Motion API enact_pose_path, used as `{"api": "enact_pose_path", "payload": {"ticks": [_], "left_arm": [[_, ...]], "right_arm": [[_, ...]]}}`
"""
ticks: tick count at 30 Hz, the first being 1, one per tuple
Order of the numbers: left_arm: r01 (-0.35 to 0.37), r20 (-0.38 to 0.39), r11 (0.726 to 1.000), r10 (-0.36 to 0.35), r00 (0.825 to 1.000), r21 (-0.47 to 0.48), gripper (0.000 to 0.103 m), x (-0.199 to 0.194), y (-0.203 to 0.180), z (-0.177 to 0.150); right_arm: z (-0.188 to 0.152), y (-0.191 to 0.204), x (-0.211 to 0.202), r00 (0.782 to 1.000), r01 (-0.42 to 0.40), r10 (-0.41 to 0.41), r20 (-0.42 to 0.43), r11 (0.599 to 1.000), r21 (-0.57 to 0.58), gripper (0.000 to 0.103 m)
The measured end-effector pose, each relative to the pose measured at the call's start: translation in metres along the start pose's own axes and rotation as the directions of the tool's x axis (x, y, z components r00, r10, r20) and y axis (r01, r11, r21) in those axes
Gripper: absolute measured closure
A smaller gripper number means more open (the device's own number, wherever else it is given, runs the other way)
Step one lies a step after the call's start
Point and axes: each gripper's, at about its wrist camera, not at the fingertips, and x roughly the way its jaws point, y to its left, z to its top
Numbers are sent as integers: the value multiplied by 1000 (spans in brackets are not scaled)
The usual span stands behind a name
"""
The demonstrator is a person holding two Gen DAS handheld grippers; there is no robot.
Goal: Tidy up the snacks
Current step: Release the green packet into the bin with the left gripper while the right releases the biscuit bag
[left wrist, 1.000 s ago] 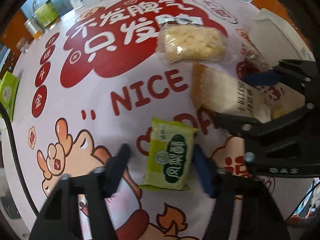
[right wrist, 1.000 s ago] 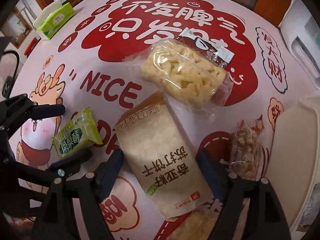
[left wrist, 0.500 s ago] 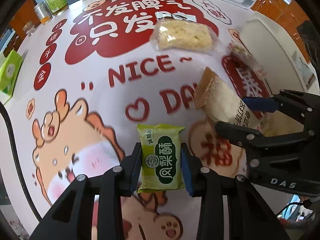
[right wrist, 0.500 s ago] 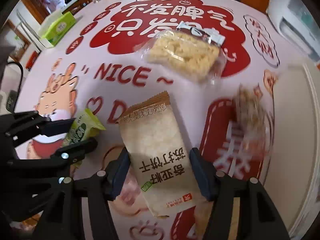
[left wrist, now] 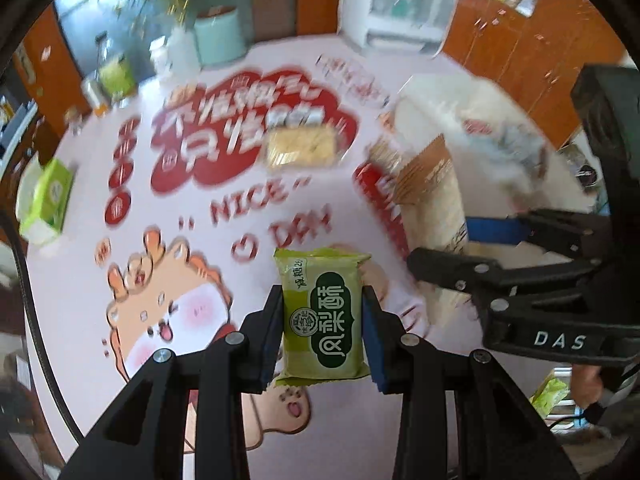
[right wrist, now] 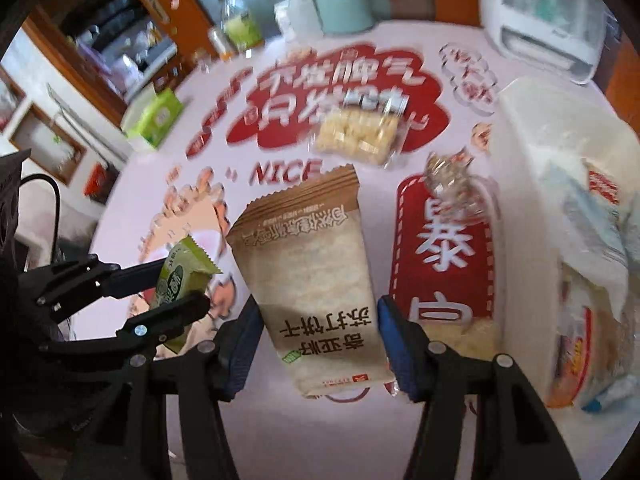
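Observation:
My left gripper [left wrist: 322,320] is shut on a small green pastry packet [left wrist: 322,316] and holds it above the table; it also shows in the right wrist view [right wrist: 176,280]. My right gripper [right wrist: 318,332] is shut on a tall brown-topped soda cracker packet [right wrist: 316,276], lifted off the table, also seen in the left wrist view [left wrist: 432,196]. A clear bag of yellow puffed snack [right wrist: 356,136] and a small clear nut bar packet [right wrist: 452,184] lie on the printed tablecloth. A white bin [right wrist: 532,184] at the right holds several snack packets [right wrist: 592,312].
A green tissue box [right wrist: 156,120] sits at the table's left edge. A mint canister [right wrist: 344,4], bottles and jars [right wrist: 240,24] stand at the back. A white appliance [right wrist: 544,20] is at the back right. Wooden cabinets surround the table.
Both grippers have risen from the table with their packets held, and the views now tilt up to show the room. A second ago both were open around the packets.

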Motion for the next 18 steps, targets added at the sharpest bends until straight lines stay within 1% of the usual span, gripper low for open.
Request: {"api": "enact_pose_path", "payload": {"ticks": [3, 5, 7, 10, 11, 13, 14, 16, 17, 18], "left_arm": [[21, 68, 999, -24, 997, 40, 68, -25, -21, 17], [39, 106, 997, -46, 993, 67, 68, -38, -35, 28], [49, 149, 995, -62, 987, 90, 68, -49, -51, 40], [68, 208, 991, -91, 974, 114, 68, -65, -77, 60], [79, 231, 989, -106, 967, 125, 68, -70, -87, 70], [93, 263, 986, -127, 956, 137, 68, -77, -103, 84], [102, 279, 984, -141, 950, 149, 68, -80, -112, 91], [110, 310, 979, -159, 937, 169, 68, -84, -132, 107], [111, 318, 978, -164, 934, 178, 68, -83, -140, 114], [112, 330, 976, -171, 929, 189, 68, -84, -151, 121]], "right_arm": [[-2, -12, -38, 996, -17, 13, 88, 999, 43, 45], [-3, -21, -62, 989, -23, 12, 150, 997, 74, 45], [-4, -33, -87, 976, -18, -7, 218, 994, 110, 45], [-9, -55, -126, 948, 8, -61, 311, 985, 171, 45], [-12, -64, -142, 933, 24, -93, 347, 980, 198, 45], [-15, -76, -164, 910, 56, -147, 387, 970, 238, 45], [-17, -85, -178, 893, 78, -186, 409, 961, 267, 45], [-20, -98, -197, 865, 112, -248, 436, 943, 314, 45], [-21, -106, -209, 847, 132, -285, 448, 930, 342, 45], [-22, -111, -218, 834, 142, -307, 457, 922, 361, 45]]}}
